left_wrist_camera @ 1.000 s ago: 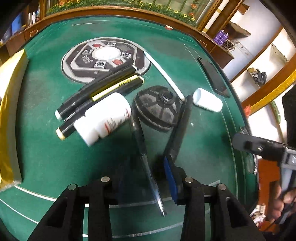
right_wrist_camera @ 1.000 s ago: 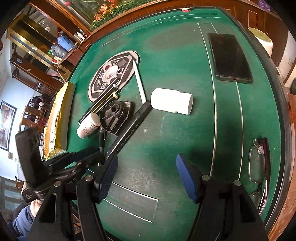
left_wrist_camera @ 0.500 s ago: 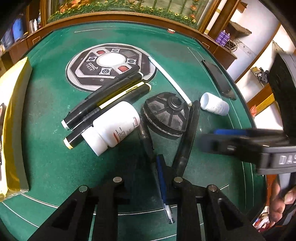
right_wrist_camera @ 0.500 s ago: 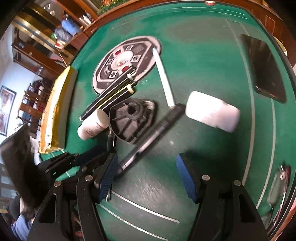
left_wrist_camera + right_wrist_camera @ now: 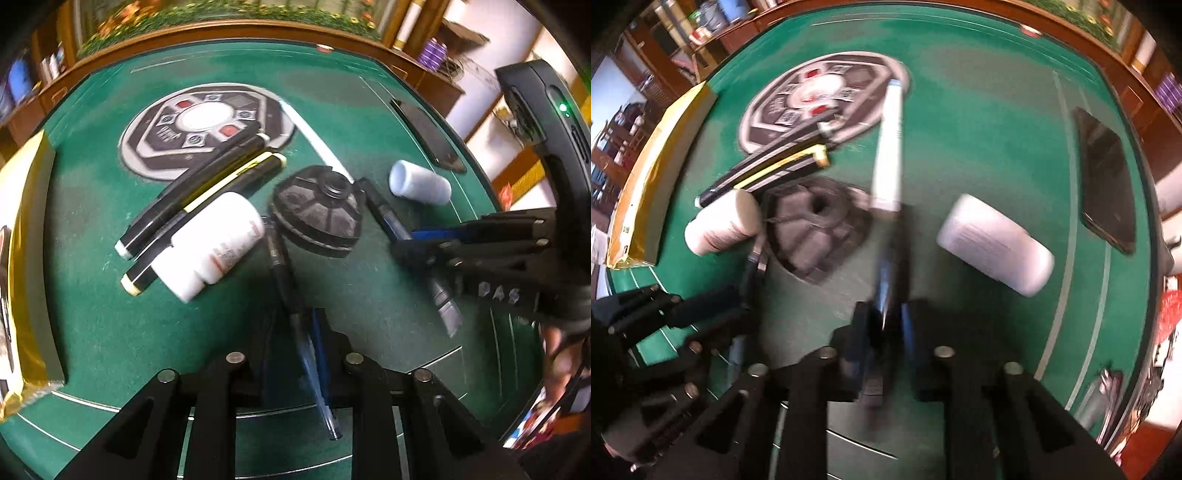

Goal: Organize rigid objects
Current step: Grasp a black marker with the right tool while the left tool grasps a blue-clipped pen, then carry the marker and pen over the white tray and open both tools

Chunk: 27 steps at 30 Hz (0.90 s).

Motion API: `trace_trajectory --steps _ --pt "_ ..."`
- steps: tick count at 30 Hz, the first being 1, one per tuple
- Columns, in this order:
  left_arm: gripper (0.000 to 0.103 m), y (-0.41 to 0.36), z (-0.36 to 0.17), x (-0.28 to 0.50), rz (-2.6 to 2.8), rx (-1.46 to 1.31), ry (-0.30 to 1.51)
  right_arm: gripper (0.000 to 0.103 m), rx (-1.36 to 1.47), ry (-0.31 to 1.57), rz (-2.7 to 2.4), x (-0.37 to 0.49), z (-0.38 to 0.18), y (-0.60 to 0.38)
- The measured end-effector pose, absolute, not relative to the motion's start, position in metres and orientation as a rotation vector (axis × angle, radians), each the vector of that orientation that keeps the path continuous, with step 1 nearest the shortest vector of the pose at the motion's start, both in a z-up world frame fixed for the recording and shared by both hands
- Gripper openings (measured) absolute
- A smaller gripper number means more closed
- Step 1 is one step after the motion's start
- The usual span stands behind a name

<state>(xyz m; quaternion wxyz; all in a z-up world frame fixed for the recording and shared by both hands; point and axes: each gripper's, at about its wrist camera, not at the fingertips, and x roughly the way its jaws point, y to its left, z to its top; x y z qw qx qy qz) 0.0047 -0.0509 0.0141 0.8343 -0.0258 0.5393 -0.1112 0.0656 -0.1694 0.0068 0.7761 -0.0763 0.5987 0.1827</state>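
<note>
On the green felt table, my left gripper (image 5: 295,332) is shut on a clear blue ballpoint pen (image 5: 314,373) that points back toward me. My right gripper (image 5: 882,325) is shut on a black marker (image 5: 892,266); it also shows in the left wrist view (image 5: 391,221), held at the right. Between them lie a black ribbed round cap (image 5: 317,218), a white pill bottle with a red label (image 5: 210,243), two black markers with a yellow stripe (image 5: 199,192), a long white pen (image 5: 888,162) and a second white bottle (image 5: 995,243).
A round black and grey control panel (image 5: 207,129) is set in the table's middle. A gold box (image 5: 22,258) lies at the left edge. A black phone (image 5: 1108,177) lies at the right, and glasses (image 5: 1104,391) near the right rim. A wooden rail rings the table.
My right gripper came in from the right and closed on the black marker, swinging it clear of the round cap. My left gripper stays shut on the blue pen.
</note>
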Motion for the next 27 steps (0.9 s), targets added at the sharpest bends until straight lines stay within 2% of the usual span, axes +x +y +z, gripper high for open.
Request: trace_trajectory --steps 6,22,27 --pt "0.011 -0.061 0.015 0.008 -0.283 -0.045 1.155 0.016 -0.06 1.306 0.401 0.05 0.008 -0.202" --pt "0.013 -0.083 0.014 0.009 -0.246 0.049 1.156 0.016 -0.182 1.251 0.412 0.039 0.007 -0.193" --pt "0.008 -0.069 0.012 0.002 -0.266 -0.097 1.153 0.016 -0.103 1.254 0.435 0.035 0.009 -0.203"
